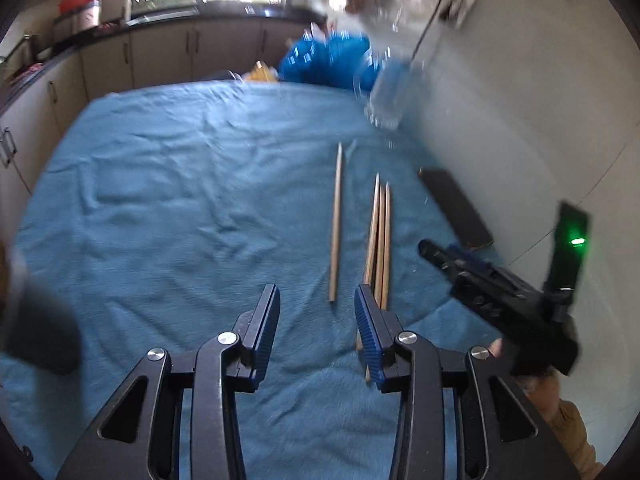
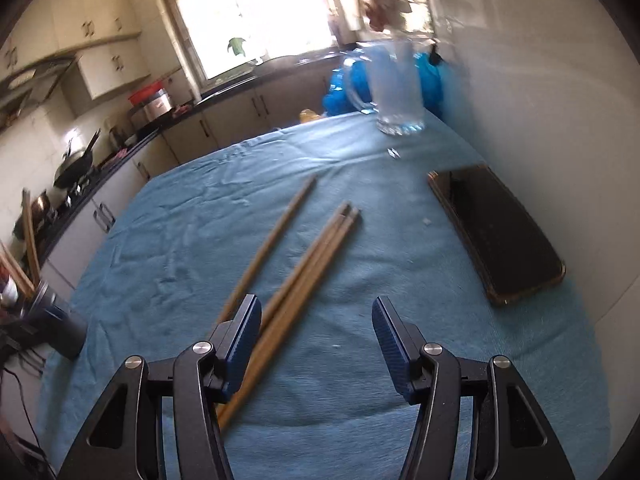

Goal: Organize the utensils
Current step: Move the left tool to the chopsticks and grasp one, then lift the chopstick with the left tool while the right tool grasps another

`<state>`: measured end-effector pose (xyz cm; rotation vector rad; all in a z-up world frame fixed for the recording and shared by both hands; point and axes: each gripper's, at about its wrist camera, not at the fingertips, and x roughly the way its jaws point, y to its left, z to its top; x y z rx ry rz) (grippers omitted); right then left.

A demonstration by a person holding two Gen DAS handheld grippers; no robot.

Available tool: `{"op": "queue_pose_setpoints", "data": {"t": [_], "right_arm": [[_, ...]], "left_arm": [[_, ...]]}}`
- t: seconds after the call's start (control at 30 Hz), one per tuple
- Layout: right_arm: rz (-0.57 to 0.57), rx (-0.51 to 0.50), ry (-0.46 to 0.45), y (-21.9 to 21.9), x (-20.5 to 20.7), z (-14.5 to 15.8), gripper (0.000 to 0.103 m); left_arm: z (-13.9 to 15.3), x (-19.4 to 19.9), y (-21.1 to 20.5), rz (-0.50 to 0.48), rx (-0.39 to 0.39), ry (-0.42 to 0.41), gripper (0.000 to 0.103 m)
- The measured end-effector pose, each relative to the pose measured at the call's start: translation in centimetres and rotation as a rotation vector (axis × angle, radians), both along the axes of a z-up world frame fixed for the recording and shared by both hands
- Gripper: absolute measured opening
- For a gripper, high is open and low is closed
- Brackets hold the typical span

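Left wrist view: the left gripper [image 1: 317, 320] hangs part open and empty over the blue cloth [image 1: 168, 200], with the lone chopstick [image 1: 336, 224] ahead between its jaws and the chopstick bundle [image 1: 380, 232] by its right pad, so I'd drop lower and square up on one stick before squeezing. Right wrist view: the right gripper [image 2: 316, 340] is open wider, holding nothing, the bundle passing under its left pad, glass mug [image 2: 396, 88] at the table's far edge and the phone [image 2: 496, 232] along the right edge

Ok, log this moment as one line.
left gripper open, empty | right gripper open, empty | four chopsticks loose on blue cloth | glass mug upright, empty
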<state>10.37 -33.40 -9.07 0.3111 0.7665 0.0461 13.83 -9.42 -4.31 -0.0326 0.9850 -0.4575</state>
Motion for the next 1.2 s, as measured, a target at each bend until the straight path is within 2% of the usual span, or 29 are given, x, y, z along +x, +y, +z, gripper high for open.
{"op": "queue_pose_setpoints", "data": {"t": [0.23, 0.37, 0.47, 0.5, 0.63, 0.7, 0.83, 1.03, 1.1, 1.2], "right_arm": [[-0.075, 0.153, -0.033, -3.8, -0.4, -1.7, 0.062], [-0.084, 0.231, -0.032, -4.7, -0.4, -2.1, 0.062], [-0.078, 0.241, -0.035, -4.6, -0.3, -2.1, 0.062], [-0.073, 0.235, -0.035, -4.4, -0.3, -2.1, 0.062], [-0.055, 0.205, -0.032, -3.8, 0.0, -2.1, 0.063], [-0.051, 0.186, -0.031, -3.5, 0.1, -2.1, 0.063], [-0.032, 0.172, -0.024, -3.2, 0.0, -2.1, 0.062], [0.092, 0.096, 0.040, 0.0, 0.9, -2.3, 0.062], [0.142, 0.012, 0.075, 2.2, 1.1, -2.5, 0.062], [0.153, -0.155, 0.106, 4.4, 1.3, -2.5, 0.060]], "left_arm": [[-4.6, 4.3, -5.2, -0.038, 0.051, 0.063, 0.032], [-6.5, 6.4, -7.3, -0.045, 0.102, 0.090, 0.020], [-6.5, 7.3, -8.5, -0.044, 0.144, 0.047, 0.016], [-6.6, 7.5, -8.7, -0.043, 0.160, 0.043, 0.007], [-6.5, 7.1, -8.3, -0.014, 0.208, 0.034, 0.006], [-6.4, 6.4, -6.8, 0.018, 0.219, 0.040, 0.006], [-6.2, 3.6, -2.4, 0.062, 0.194, 0.102, 0.006], [-5.9, -1.4, 3.1, 0.111, 0.120, 0.143, 0.007], [-6.0, -2.3, 4.2, 0.124, 0.073, 0.149, 0.007], [-5.9, -3.1, 5.1, 0.123, 0.044, 0.149, 0.007]]}}
